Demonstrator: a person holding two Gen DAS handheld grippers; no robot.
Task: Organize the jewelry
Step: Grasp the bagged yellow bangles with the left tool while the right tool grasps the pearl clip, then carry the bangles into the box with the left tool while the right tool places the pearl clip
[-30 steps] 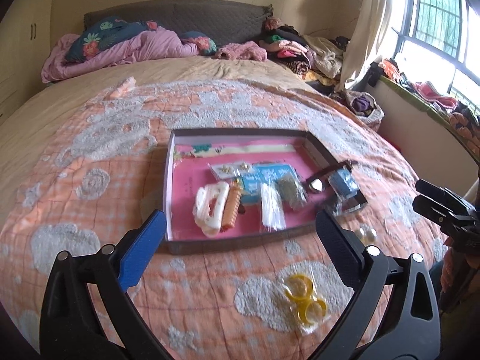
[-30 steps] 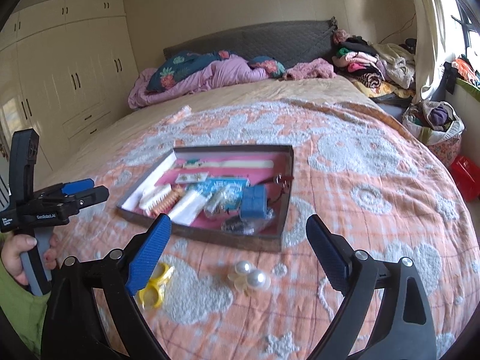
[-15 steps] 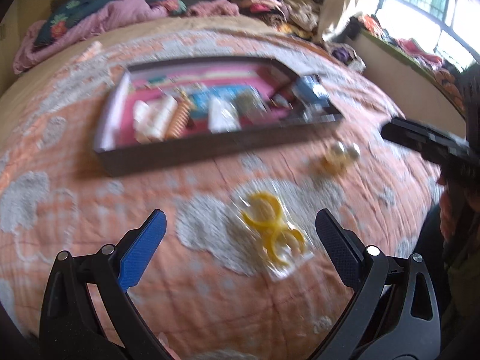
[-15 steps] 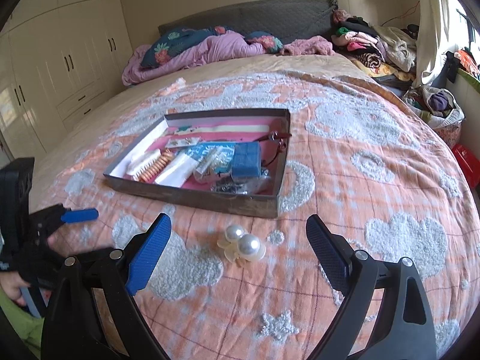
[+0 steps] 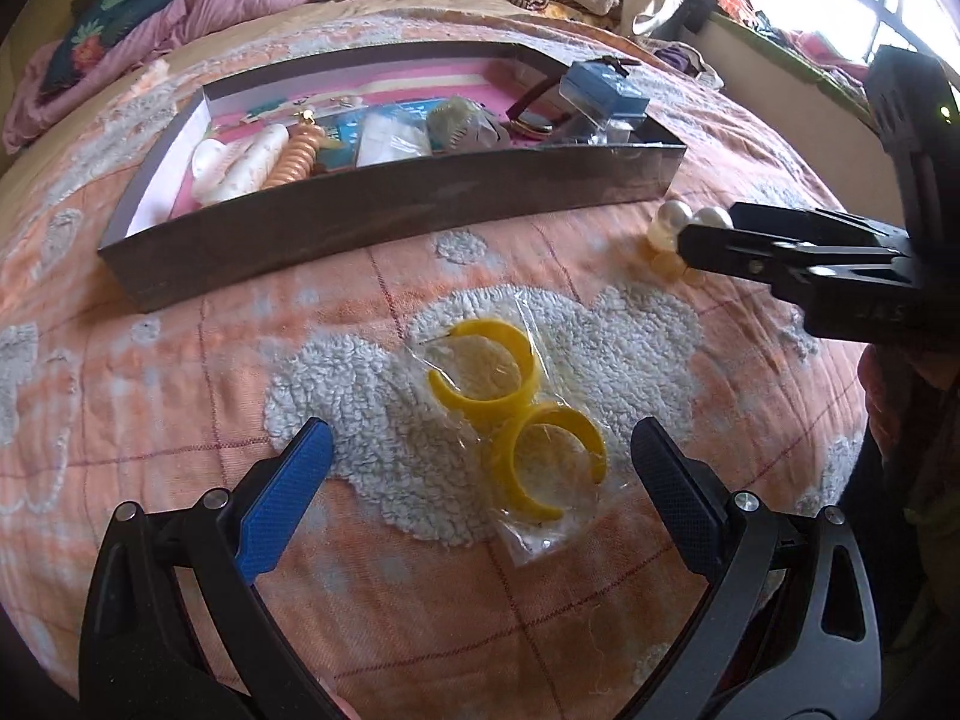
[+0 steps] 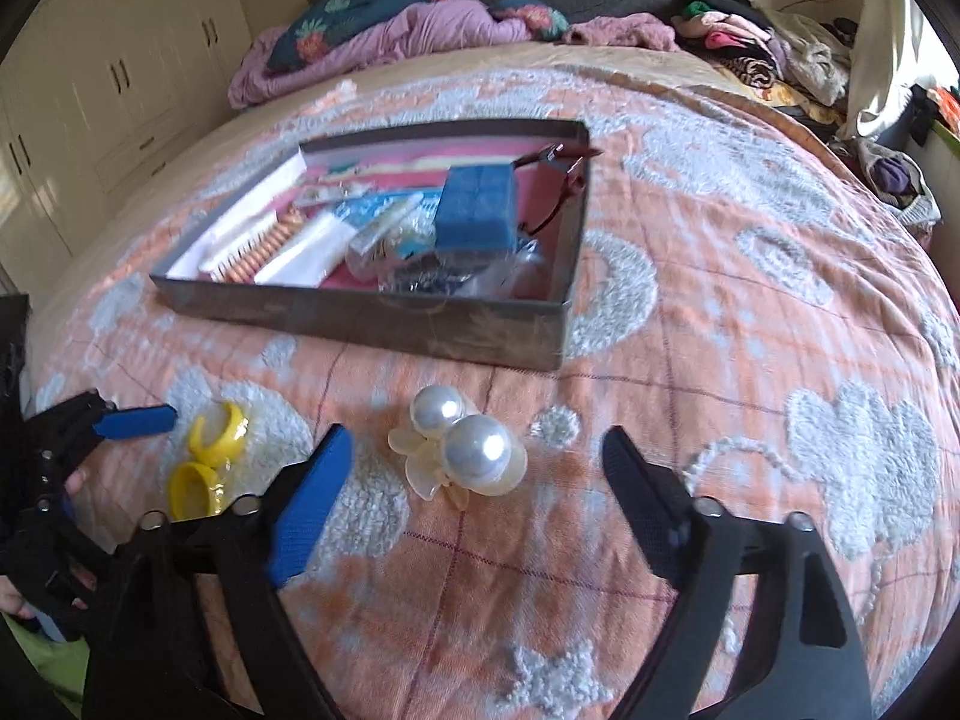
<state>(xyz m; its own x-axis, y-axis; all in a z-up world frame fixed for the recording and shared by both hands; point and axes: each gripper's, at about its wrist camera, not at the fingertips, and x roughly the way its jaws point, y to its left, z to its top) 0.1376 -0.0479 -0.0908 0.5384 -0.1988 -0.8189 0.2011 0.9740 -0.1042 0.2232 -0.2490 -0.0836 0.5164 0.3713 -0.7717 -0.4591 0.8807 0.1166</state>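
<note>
A clear bag with two yellow hoop earrings (image 5: 516,414) lies on the bedspread just ahead of my open left gripper (image 5: 480,468); it also shows in the right wrist view (image 6: 210,450). A pearl hair clip (image 6: 462,444) lies between the open fingers of my right gripper (image 6: 474,468), and shows in the left wrist view (image 5: 684,228) partly behind the right gripper's fingers. The dark tray (image 5: 384,216) with a pink floor holds several hair clips, packets and a blue box (image 6: 480,204). Both grippers are empty.
The orange and grey bedspread (image 6: 750,330) covers the whole bed. Pillows and a purple blanket (image 6: 396,30) lie at the headboard. Piled clothes (image 6: 762,54) are at the far right. White cupboards (image 6: 120,72) stand on the left.
Both grippers have dropped lower and closer to the bed. The left has closed in on the yellow hoops, the right on the pearl clip. Both stay open.
</note>
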